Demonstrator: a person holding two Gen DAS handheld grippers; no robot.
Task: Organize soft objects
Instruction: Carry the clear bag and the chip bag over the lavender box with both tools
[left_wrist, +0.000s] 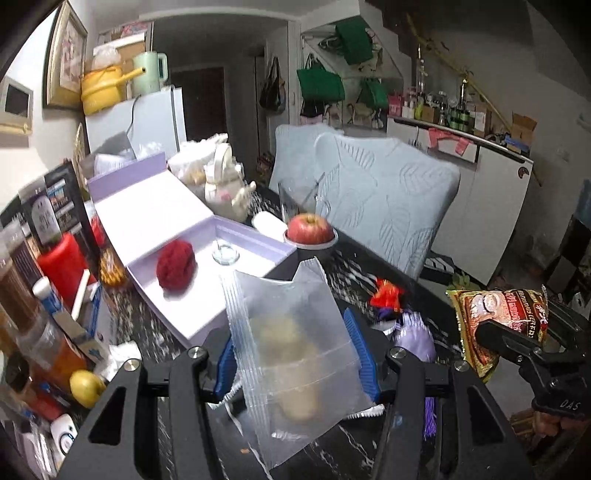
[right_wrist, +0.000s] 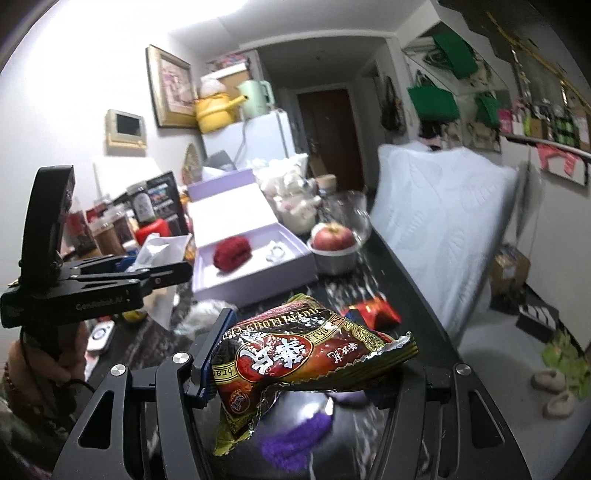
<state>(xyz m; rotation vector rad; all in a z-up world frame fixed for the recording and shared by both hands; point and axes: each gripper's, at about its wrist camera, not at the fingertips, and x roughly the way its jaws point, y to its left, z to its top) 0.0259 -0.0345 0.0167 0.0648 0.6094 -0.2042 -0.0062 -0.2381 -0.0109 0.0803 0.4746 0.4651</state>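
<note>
My left gripper (left_wrist: 295, 354) is shut on a clear plastic bag (left_wrist: 295, 354) with pale round pieces inside, held above the dark table. My right gripper (right_wrist: 295, 354) is shut on a red-and-gold snack packet (right_wrist: 295, 354), also seen at the right in the left wrist view (left_wrist: 502, 321). An open lilac box (left_wrist: 236, 284) lies ahead on the left; a red yarn ball (left_wrist: 175, 267) and a small glass dish (left_wrist: 225, 254) lie inside it. A purple fluffy thing (right_wrist: 295, 439) lies on the table below the packet. The left gripper shows in the right wrist view (right_wrist: 155, 273).
An apple in a grey bowl (left_wrist: 310, 230) stands right of the box, with a glass (left_wrist: 295, 199) behind it. A red wrapper (left_wrist: 386, 295) lies on the table (left_wrist: 351, 269). Bottles, boxes and a yellow fruit (left_wrist: 86, 386) crowd the left side. Two pale chairs (left_wrist: 388, 199) stand beyond the table.
</note>
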